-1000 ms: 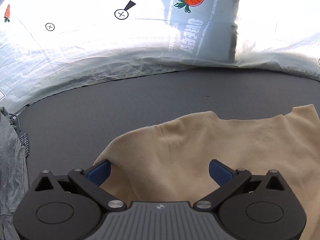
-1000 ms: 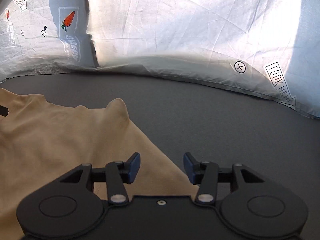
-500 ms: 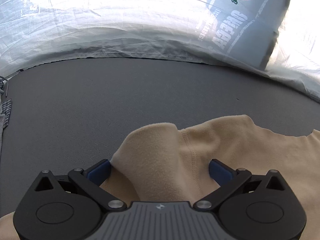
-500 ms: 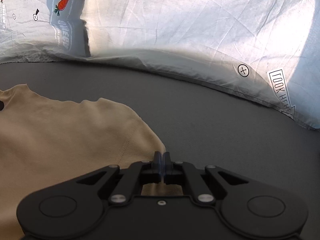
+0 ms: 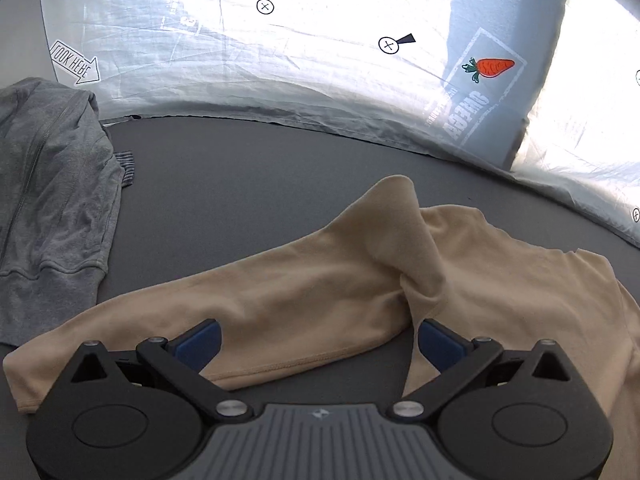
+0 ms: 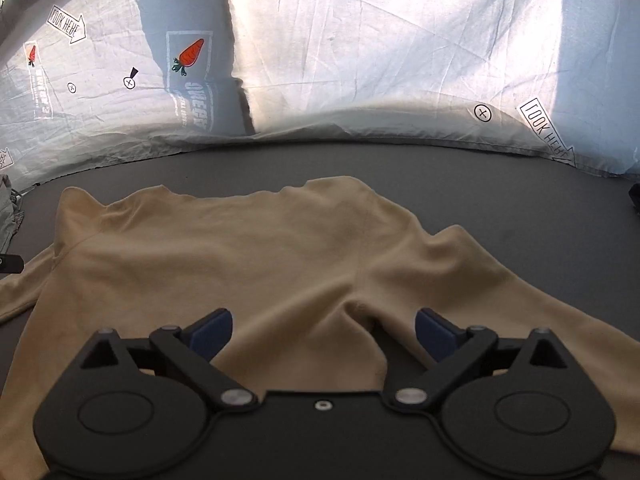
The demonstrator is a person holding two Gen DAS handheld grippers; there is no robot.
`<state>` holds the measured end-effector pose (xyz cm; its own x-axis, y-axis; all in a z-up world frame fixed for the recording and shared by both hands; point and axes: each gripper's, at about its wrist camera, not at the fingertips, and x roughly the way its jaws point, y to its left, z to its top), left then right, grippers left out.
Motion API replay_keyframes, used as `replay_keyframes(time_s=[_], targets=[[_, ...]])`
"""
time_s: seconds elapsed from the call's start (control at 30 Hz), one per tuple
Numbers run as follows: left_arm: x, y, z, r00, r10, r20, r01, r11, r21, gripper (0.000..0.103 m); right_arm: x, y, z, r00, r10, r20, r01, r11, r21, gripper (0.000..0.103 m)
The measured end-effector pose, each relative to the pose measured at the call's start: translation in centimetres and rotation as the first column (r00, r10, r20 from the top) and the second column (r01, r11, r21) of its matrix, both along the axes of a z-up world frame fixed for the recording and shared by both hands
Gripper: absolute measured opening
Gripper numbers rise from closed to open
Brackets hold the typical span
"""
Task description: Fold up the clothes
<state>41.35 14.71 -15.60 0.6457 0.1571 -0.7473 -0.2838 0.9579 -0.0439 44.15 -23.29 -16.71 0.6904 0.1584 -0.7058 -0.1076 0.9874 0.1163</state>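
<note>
Beige shirt [image 6: 256,264] lies neck toward twelve o'clock, its hem cut off below my view. Left hand-held gripper [image 5: 318,338] gapes wide; right hand-held gripper [image 6: 323,330] is opening, gripping nothing.

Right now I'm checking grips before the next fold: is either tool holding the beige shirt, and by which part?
Neither. The left tool is open over the beige shirt; the right tool is opening, its pads clear of the cloth.
</note>
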Motion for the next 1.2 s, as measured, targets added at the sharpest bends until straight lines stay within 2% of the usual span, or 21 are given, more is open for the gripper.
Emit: replay_keyframes(time_s=[0.1,0.27,0.37,0.57,0.67,0.73,0.83,0.87,0.9,0.93,0.97,1.1,1.2], targets=[[-4.8,2.6,0.3,0.997,0.08,-0.021,-0.08,0.997,-0.013,0.103,-4.4,2.6,-0.9,0.999,0.042,-0.014,-0.042,0.999,0.014,0.103],[-10.2,7.6,0.0,0.978,0.199,-0.063,-0.2,0.98,-0.018,0.103,-9.3,6.0,-2.6,0.997,0.078,-0.018,-0.079,0.995,-0.052,0.103],[-12.2,11.0,0.1,0.971,0.23,-0.062,-0.231,0.973,-0.019,0.103,-10.7,6.7,-3.7,1.0,0.012,-0.012,-0.013,0.996,-0.085,0.103],[-11.8,16.9,0.0,0.975,0.219,-0.048,-0.221,0.974,-0.047,0.1,-12.7,7.5,-4.7,0.989,-0.105,0.107,0.116,0.989,-0.096,0.103],[-10.5,19.3,-0.7,0.978,0.2,-0.058,-0.204,0.975,-0.091,0.084,-12.8,7.5,-4.8,0.986,-0.114,0.12,0.125,0.988,-0.095,0.103],[-9.6,20.5,-1.3,0.98,0.192,-0.061,-0.198,0.972,-0.125,0.07,-12.8,7.5,-4.8,0.986,-0.115,0.121,0.126,0.987,-0.094,0.103],[-8.4,21.6,-1.9,0.982,0.184,-0.041,-0.188,0.97,-0.153,0.057,-12.8,7.6,-4.8,0.986,-0.117,0.122,0.129,0.987,-0.095,0.103],[-8.1,21.7,-1.9,0.985,0.172,-0.03,-0.175,0.972,-0.16,0.048,-12.9,7.6,-4.9,0.985,-0.118,0.122,0.13,0.987,-0.096,0.103],[-7.8,21.8,-1.9,0.985,0.168,-0.029,-0.171,0.973,-0.158,0.031,-12.9,7.6,-4.9,0.985,-0.12,0.122,0.133,0.987,-0.096,0.103],[-7.5,22.0,-1.9,0.985,0.171,-0.029,-0.173,0.974,-0.149,0.008,-12.9,7.7,-4.9,0.985,-0.123,0.122,0.135,0.986,-0.096,0.103],[-7.4,22.2,-1.9,0.985,0.169,-0.022,-0.171,0.973,-0.156,0.003,-12.9,7.7,-4.9,0.985,-0.126,0.122,0.138,0.986,-0.096,0.103],[-8.6,22.5,0.1,0.979,0.199,0.041,-0.19,0.968,-0.165,0.003,-12.9,7.8,-4.9,0.983,-0.136,0.122,0.148,0.984,-0.095,0.103],[-10.4,21.9,3.1,0.975,0.204,0.094,-0.193,0.975,-0.112,0.003,-12.9,7.8,-4.9,0.983,-0.138,0.122,0.149,0.984,-0.092,0.103]])
